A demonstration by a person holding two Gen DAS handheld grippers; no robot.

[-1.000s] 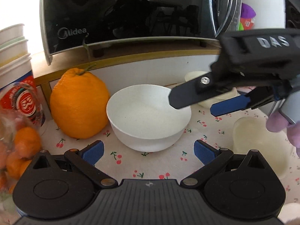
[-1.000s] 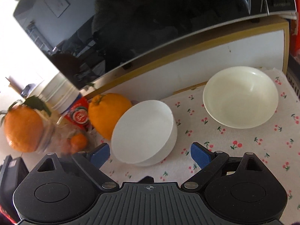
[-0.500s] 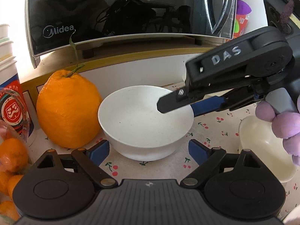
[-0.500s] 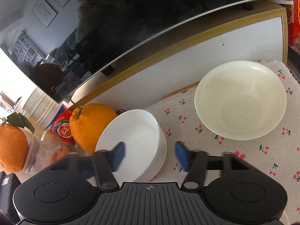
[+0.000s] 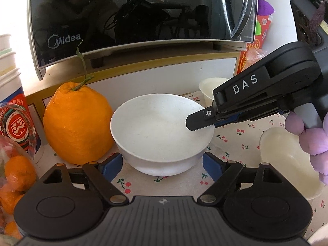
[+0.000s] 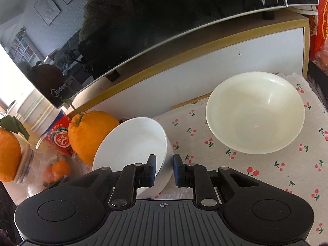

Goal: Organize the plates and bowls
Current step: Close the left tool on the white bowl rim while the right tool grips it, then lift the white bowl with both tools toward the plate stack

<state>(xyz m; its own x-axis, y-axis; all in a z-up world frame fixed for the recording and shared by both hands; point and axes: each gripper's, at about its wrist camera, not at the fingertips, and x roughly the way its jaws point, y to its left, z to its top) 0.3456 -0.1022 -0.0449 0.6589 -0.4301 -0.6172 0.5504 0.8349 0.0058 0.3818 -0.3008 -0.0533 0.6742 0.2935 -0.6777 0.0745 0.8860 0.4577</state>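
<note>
A white bowl point(image 5: 160, 127) stands on the cherry-print cloth point(image 5: 235, 143), touching a big orange point(image 5: 75, 123). My left gripper point(image 5: 162, 164) straddles the bowl's lower sides. Its jaws are closing and the blue pads sit right beside the wall, without clearly pressing. My right gripper point(image 5: 205, 123) comes in from the right. It pinches the bowl's rim point(image 6: 133, 143), one pad inside and one outside; its jaws point(image 6: 165, 170) are still closing. A wider cream bowl point(image 6: 254, 112) rests at the back right, and another cream bowl point(image 5: 287, 164) lies at the near right.
A black microwave point(image 5: 133, 10) sits on a white shelf just behind the bowls. Stacked paper cups point(image 5: 8, 78) and a bag of small oranges point(image 5: 12, 174) crowd the left. A purple-gloved hand point(image 5: 307, 135) holds the right gripper.
The right gripper's jaws went from wide apart to pinched on the white bowl's rim. The left jaws narrowed toward the bowl's sides.
</note>
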